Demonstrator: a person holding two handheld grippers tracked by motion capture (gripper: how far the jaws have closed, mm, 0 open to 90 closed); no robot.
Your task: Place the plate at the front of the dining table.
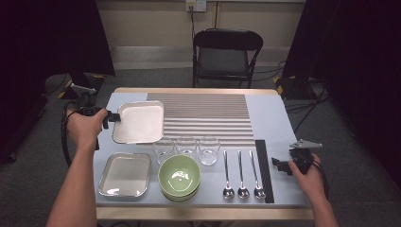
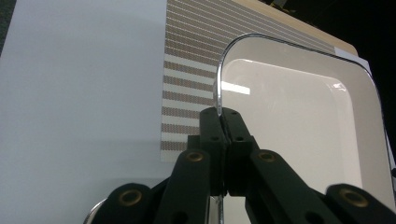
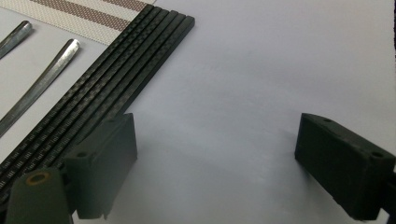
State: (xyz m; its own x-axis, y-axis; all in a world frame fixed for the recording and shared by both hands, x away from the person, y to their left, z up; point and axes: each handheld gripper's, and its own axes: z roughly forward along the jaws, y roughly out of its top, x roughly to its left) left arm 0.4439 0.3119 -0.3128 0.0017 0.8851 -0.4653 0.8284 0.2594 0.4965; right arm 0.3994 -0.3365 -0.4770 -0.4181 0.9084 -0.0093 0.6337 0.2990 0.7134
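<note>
Left gripper (image 1: pixel 112 117): jaws closed on the left rim of the tray (image 1: pixel 140 123).
Tray: tilted, partly over the striped mat (image 1: pixel 208 118), just behind the glasses (image 1: pixel 187 147).
Right gripper (image 1: pixel 280 165): jaws wide open, holding nothing, low over the table (image 1: pixel 274 123), just right of the black chopsticks (image 1: pixel 264 170).
Second tray (image 1: pixel 125 174): flat on the table, left of the green bowl (image 1: pixel 179 176).
Spoons (image 1: pixel 242 177): between bowl and chopsticks.
</note>
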